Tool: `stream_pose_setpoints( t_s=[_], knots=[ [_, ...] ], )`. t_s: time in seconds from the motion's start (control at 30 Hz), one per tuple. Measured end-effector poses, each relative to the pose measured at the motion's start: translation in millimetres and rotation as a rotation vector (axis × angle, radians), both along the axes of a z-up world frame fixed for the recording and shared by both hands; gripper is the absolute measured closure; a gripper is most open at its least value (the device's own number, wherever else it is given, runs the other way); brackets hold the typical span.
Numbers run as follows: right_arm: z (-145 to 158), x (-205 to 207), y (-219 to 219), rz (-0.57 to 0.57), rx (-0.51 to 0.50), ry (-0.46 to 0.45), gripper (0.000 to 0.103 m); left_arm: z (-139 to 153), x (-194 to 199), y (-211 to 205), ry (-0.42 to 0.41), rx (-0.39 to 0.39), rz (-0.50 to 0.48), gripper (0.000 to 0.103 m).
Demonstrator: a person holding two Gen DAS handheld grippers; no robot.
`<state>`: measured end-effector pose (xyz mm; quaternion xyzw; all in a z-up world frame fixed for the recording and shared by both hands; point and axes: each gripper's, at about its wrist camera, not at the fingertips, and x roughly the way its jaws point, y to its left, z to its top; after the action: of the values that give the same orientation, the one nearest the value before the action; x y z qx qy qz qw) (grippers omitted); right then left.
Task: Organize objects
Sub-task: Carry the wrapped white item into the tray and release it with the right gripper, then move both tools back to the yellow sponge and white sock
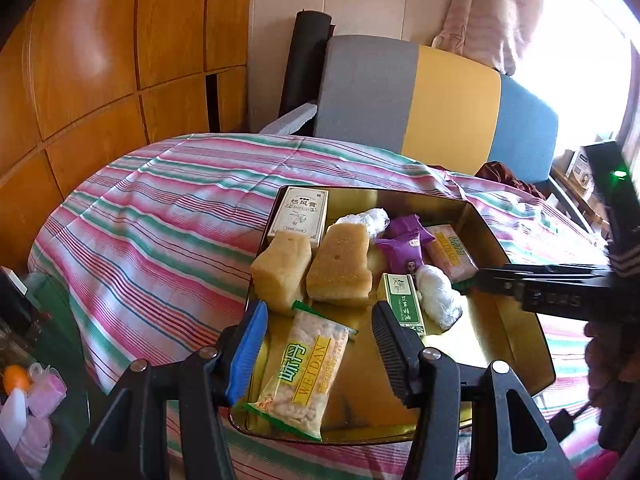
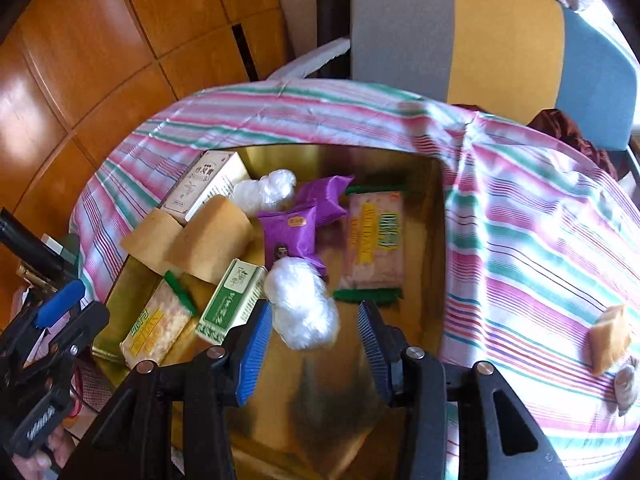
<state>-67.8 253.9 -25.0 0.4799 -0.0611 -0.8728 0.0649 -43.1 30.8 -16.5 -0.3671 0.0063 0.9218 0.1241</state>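
A gold tray point(image 1: 492, 344) point(image 2: 320, 408) on the striped cloth holds two tan cake blocks point(image 1: 340, 264), a cream box point(image 1: 300, 214), purple packets point(image 2: 292, 232), a pink snack packet point(image 2: 374, 240), a green-white box point(image 2: 234, 300) and white wrapped bundles. My left gripper point(image 1: 320, 344) point(image 2: 76, 312) is open. A green-yellow snack packet point(image 1: 304, 372) lies flat in the tray between its fingers, untouched by the pads. My right gripper point(image 2: 316, 340) point(image 1: 482, 280) is open just behind a white wrapped bundle point(image 2: 300, 308) point(image 1: 438, 296), apart from it.
A further tan cake block point(image 2: 610, 338) and a small wrapped lump point(image 2: 626, 388) lie on the cloth right of the tray. A grey, yellow and blue chair point(image 1: 420, 100) stands behind the table. Wood panelling point(image 1: 100, 60) is at left, with clutter point(image 1: 28, 392) below the table edge.
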Motion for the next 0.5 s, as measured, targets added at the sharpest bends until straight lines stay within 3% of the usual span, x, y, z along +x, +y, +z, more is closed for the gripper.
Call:
stream_pose_setpoints(
  t_s=[0.5],
  knots=[
    [19, 55, 96, -0.186, 0.015, 0.065, 0.057, 12, 15, 33, 0.028, -0.042, -0.086, 0.047]
  ],
)
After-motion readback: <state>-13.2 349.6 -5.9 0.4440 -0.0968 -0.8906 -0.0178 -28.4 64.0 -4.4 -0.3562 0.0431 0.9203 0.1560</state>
